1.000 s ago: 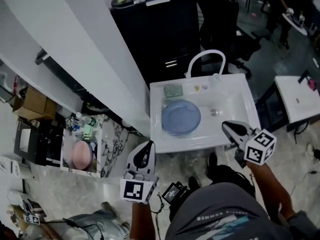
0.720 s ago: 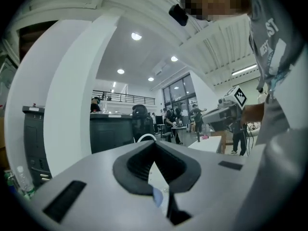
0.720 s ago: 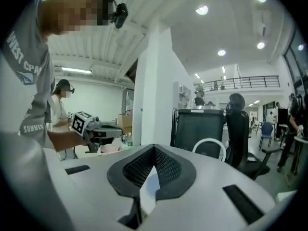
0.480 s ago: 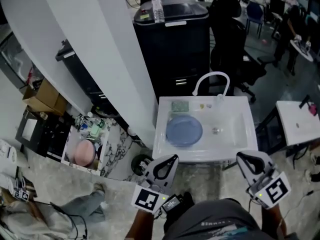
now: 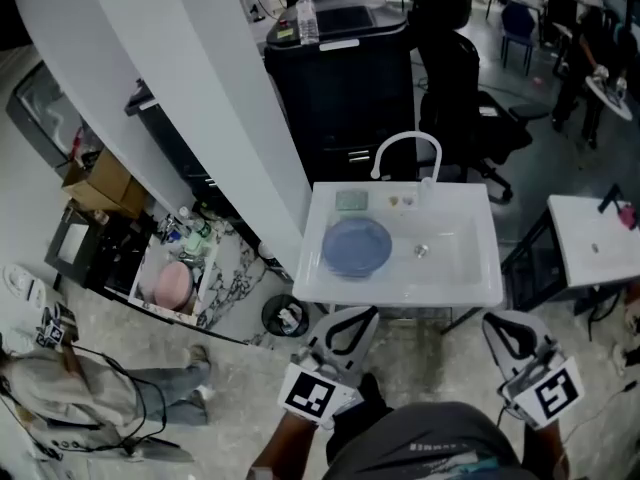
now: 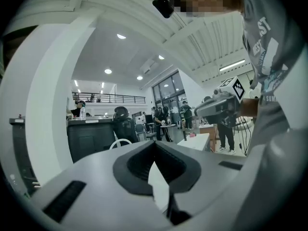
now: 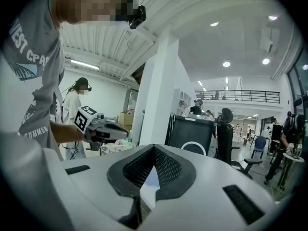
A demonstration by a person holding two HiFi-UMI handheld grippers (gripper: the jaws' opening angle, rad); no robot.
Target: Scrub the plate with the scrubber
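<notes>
Head view: left gripper (image 5: 352, 320) and right gripper (image 5: 500, 326) hang closed and empty near the sink (image 5: 470, 268). Blue plate (image 5: 356, 246) lies inside, scrubber (image 5: 351, 201) at its far edge.

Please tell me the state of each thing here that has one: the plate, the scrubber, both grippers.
blue plate: lying flat in the sink, nothing touching it.
scrubber: lying on the sink's back ledge, not held.
left gripper: shut, empty, short of the sink.
right gripper: shut, empty, short of the sink.
</notes>
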